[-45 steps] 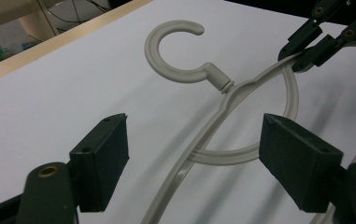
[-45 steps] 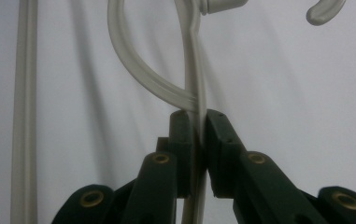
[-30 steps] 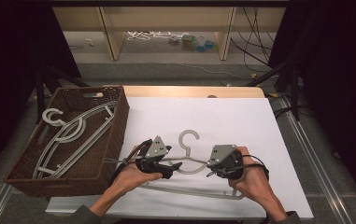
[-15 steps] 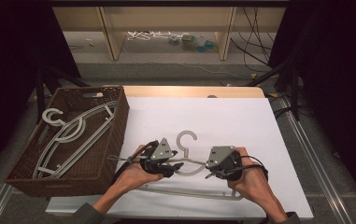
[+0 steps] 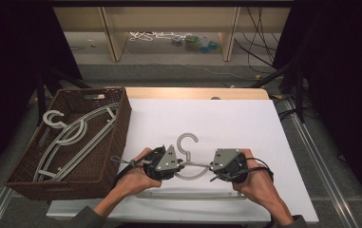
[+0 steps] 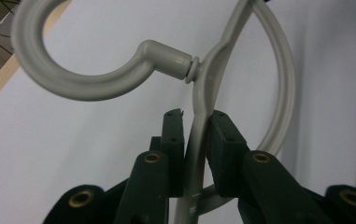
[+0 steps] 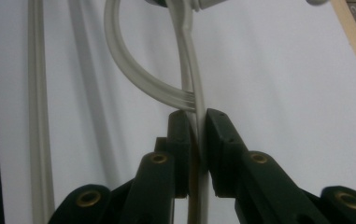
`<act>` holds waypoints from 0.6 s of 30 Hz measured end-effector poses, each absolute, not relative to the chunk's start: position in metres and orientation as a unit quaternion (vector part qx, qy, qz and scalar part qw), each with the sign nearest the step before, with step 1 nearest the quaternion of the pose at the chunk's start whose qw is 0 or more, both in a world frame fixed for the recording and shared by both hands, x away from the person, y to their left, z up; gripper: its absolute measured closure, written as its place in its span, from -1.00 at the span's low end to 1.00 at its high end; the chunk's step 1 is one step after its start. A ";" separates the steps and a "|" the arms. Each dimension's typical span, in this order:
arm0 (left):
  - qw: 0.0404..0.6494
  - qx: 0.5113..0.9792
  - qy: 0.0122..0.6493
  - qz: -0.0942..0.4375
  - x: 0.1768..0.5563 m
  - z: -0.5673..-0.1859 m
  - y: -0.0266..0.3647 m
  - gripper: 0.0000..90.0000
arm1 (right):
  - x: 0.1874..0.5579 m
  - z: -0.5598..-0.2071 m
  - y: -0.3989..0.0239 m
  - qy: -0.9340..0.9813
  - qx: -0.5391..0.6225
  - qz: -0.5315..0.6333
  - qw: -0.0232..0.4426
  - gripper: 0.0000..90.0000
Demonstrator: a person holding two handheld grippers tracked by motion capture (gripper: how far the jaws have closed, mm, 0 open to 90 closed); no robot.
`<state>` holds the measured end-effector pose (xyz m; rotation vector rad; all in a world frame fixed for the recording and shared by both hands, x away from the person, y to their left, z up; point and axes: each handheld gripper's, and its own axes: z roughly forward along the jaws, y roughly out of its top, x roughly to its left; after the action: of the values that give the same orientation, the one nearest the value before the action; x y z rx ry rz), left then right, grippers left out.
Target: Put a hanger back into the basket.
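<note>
OK, both grippers are gripping the hanger (image 5: 191,164), which is lying on the white table (image 5: 245,123) just right of the basket (image 5: 98,173). Left gripper (image 6: 195,135) is clamping the hanger's arm just below the hook (image 6: 80,77); its jaws have just been closing on it. Right gripper (image 7: 195,135) is pinching the opposite arm, jaws tight on the thin bar. Hook is pointing away from the person, toward the table's far edge. More hangers (image 5: 69,137) are lying inside the basket. No readable writing or labels anywhere. Hands (image 5: 138,175) are wrapping the gripper bodies.
</note>
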<state>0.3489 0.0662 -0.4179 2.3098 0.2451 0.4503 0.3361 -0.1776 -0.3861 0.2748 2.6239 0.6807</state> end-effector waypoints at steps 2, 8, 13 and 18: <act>0.375 0.905 0.089 0.178 0.347 -0.417 0.065 0.78 | 0.337 -0.386 -0.179 0.941 0.105 0.247 0.205 0.74; 0.381 0.902 0.095 0.182 0.345 -0.416 0.064 0.82 | 0.341 -0.385 -0.187 0.930 0.140 0.276 0.199 0.59; 0.390 0.895 0.131 0.174 0.351 -0.411 0.072 0.82 | 0.344 -0.380 -0.191 0.898 0.189 0.343 0.200 -0.06; 0.386 0.892 0.162 0.173 0.356 -0.405 0.081 0.82 | 0.346 -0.373 -0.193 0.861 0.240 0.396 0.212 -0.46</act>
<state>0.3556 0.0809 -0.4051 2.2704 0.4119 0.4405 0.3464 -0.1934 -0.3727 0.6668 2.3903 1.0989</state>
